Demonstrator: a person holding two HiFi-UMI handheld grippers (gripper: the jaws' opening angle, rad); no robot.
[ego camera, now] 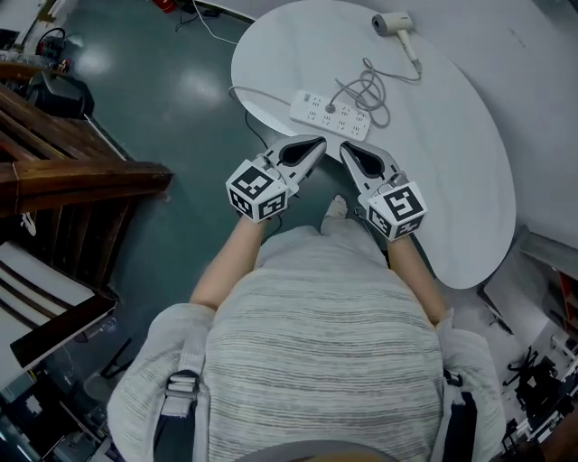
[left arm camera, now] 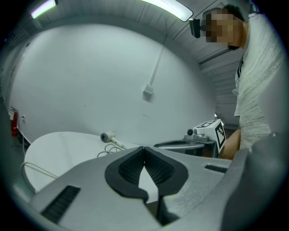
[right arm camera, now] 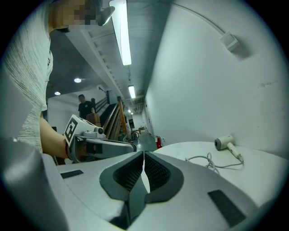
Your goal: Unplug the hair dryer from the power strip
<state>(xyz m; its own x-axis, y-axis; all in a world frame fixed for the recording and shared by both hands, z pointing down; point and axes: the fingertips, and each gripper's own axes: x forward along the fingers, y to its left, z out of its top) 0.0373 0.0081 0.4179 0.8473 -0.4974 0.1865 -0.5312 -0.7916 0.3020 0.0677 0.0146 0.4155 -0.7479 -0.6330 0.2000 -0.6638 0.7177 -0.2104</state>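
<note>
White rounded table on green floor. Hair dryer lies at far side, grey cord looping back to power strip, plug seated. Left gripper and right gripper hover side by side at near edge, close to strip. Both jaws closed, holding nothing.

One hair dryer, one power strip and one coiled cord are counted on one counter, and two tools, the left tool and the right tool, at six o'clock.
</note>
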